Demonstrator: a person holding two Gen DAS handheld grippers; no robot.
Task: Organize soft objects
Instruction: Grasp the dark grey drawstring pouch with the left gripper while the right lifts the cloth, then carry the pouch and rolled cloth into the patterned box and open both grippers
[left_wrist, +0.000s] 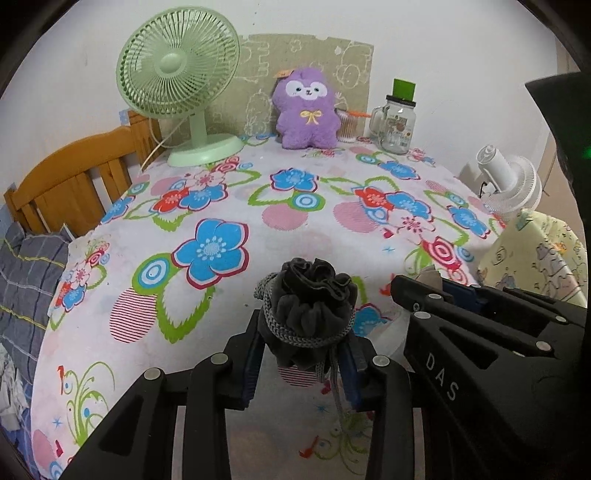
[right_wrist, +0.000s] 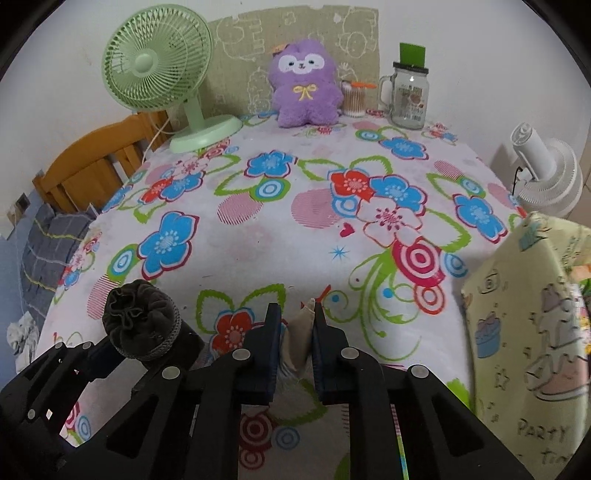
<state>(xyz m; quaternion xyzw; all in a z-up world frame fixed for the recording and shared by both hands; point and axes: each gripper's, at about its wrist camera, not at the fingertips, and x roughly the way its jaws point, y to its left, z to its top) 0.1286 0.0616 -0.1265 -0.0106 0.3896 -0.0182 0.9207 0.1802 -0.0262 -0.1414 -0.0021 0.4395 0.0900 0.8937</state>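
Observation:
A dark grey drawstring pouch (left_wrist: 310, 306) with a gathered top and grey cord sits between the blue pads of my left gripper (left_wrist: 303, 350), which is shut on it just above the flowered tablecloth (left_wrist: 229, 206). In the right wrist view the same pouch (right_wrist: 140, 321) shows at lower left. My right gripper (right_wrist: 295, 314) is shut on a small beige piece of cloth (right_wrist: 301, 332), whose tip pokes up between the fingers. Its lower part is hidden by the jaws. The right gripper (left_wrist: 424, 291) lies close beside the left one. A purple plush toy (right_wrist: 304, 85) stands upright at the back.
A green desk fan (right_wrist: 155, 59) stands back left. A glass mug jar (right_wrist: 408, 96) and a cotton swab holder (right_wrist: 354, 98) are back right. A pale cartoon-print bag (right_wrist: 528, 332) sits at the right edge, with a white fan (right_wrist: 546, 173) behind it. A wooden bed frame (left_wrist: 74, 177) is left.

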